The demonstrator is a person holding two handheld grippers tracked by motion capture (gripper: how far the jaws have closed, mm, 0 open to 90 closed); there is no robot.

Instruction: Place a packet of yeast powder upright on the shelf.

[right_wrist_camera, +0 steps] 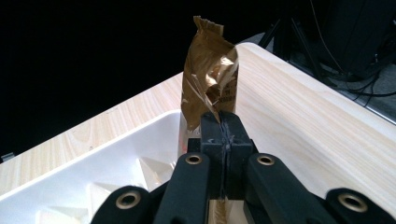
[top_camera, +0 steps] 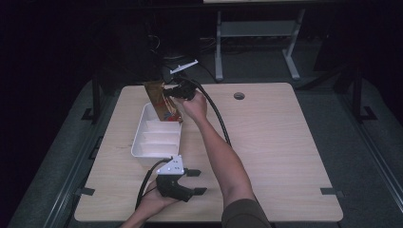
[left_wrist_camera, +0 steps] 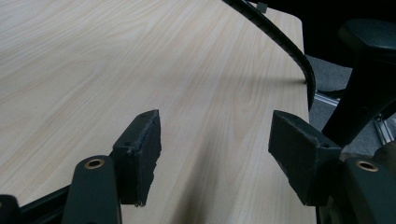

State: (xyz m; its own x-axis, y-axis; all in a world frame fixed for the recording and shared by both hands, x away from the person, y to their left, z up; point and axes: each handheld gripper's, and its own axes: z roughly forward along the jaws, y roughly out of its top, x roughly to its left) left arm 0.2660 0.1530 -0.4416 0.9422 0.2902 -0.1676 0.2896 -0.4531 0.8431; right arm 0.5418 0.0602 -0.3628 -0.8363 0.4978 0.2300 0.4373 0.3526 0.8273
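Right gripper (right_wrist_camera: 223, 128) closed on brown packet (right_wrist_camera: 209, 65), standing upright above white tray (top_camera: 142, 142) far end. Left gripper (left_wrist_camera: 215, 154) open, near tray's close end.

Right arm extended forward and leftward across the body, forearm bare, hand wrapped around the right tool (top_camera: 177, 90) at the far end of the reach; its jaws pressed fully together. Left hand (top_camera: 154, 202) low and close to the body, palm under the left tool (top_camera: 197, 182), jaws spread wide apart, pointing rightward, nothing between them.
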